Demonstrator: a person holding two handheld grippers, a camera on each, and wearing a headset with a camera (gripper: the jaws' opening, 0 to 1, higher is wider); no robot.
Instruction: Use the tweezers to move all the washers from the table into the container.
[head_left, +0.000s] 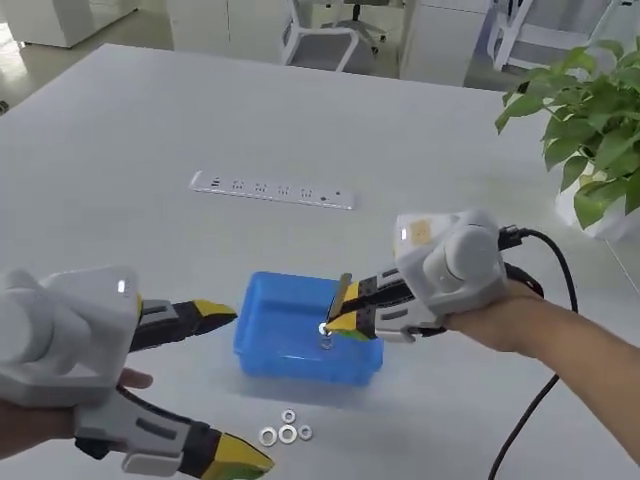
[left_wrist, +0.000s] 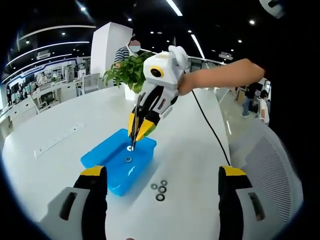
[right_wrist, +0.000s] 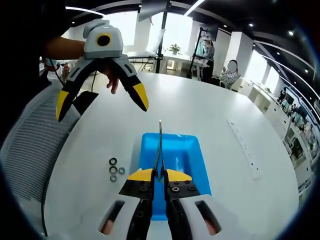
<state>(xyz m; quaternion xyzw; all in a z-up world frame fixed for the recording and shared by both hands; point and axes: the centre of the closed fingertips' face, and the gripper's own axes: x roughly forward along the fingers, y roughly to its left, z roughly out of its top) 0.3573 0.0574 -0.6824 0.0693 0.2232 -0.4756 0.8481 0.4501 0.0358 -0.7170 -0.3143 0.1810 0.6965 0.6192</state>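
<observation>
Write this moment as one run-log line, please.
right gripper: shut on tweezers, tips over blue container | left gripper: open, holding nothing | washers: several on table

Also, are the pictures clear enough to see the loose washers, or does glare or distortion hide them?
Head view: even light, sharp, washers distinct. Left gripper view: fisheye curves the table, washers small but readable. Right gripper view: bright background, no glare on the washers beside the container.
</observation>
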